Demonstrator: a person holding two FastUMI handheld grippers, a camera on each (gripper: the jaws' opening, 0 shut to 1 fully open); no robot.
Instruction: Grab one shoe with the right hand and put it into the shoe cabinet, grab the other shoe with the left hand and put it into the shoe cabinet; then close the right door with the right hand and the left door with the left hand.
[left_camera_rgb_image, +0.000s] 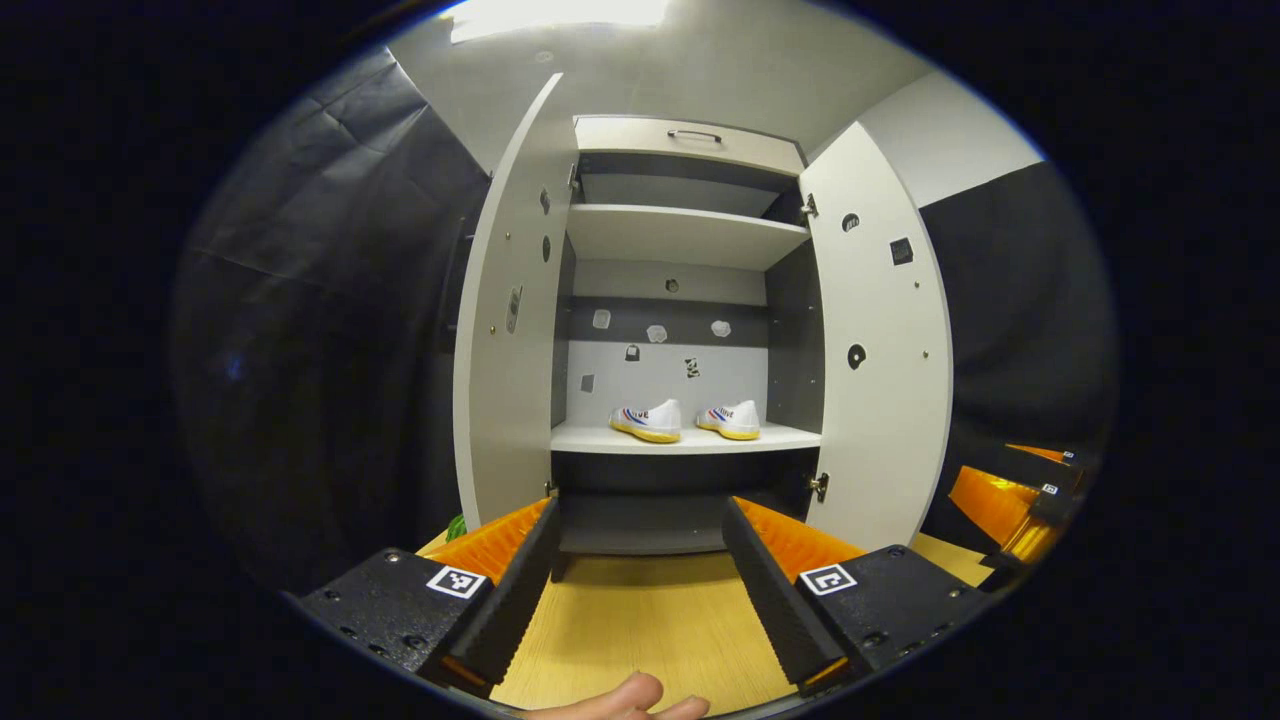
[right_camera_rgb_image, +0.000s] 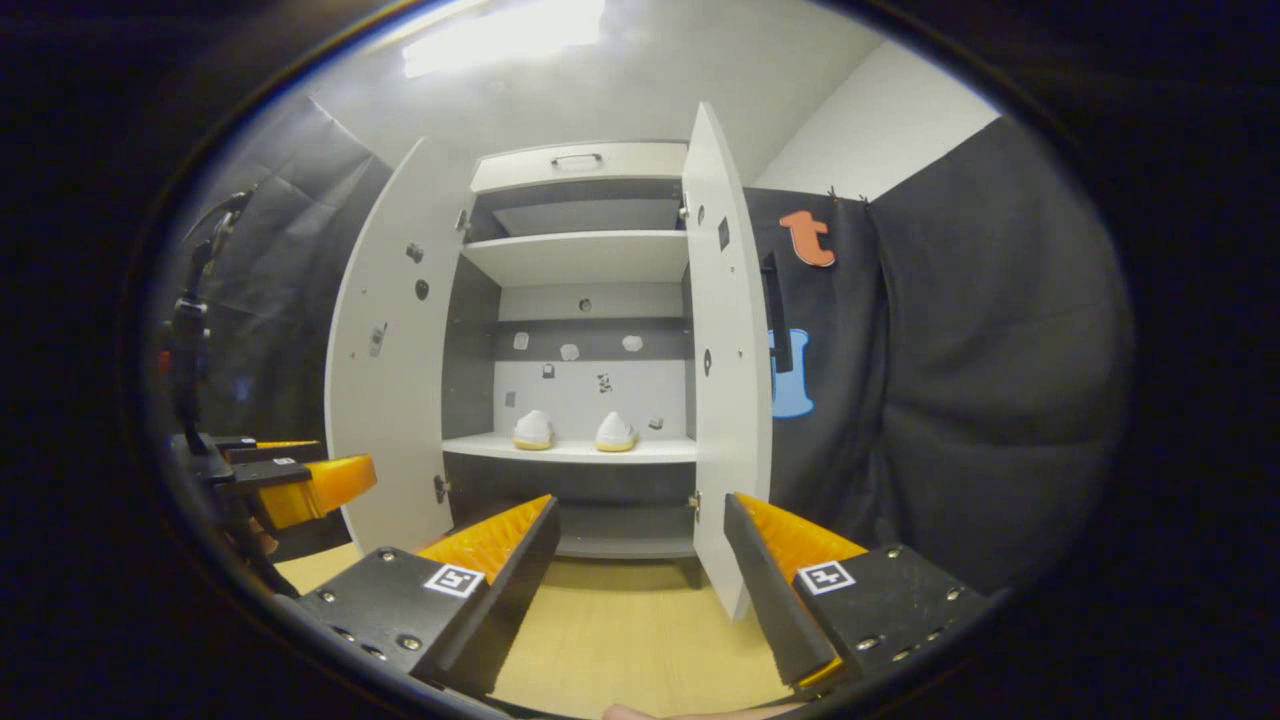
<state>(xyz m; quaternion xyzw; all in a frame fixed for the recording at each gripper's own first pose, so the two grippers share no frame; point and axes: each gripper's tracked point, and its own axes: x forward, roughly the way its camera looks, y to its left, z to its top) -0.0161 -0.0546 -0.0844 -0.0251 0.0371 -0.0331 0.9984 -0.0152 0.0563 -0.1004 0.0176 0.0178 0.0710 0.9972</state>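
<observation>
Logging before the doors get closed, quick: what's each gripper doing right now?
Left gripper: open, holding nothing.
Right gripper: open, holding nothing.

- The left shoe (left_camera_rgb_image: 648, 420) on the cabinet (left_camera_rgb_image: 690, 437) shelf carries red and blue lettering on its side, too small to read.
- The gripper fingers (left_camera_rgb_image: 455, 583) carry square black-and-white marker tags, coded patterns with no words.
- Small stickers dot the cabinet's back wall above the shoes; nothing on them is legible.

Black claw (left_camera_rgb_image: 640, 590) blocks, orange ribbed fingers (left_camera_rgb_image: 790, 540), square coded markers, screws.
</observation>
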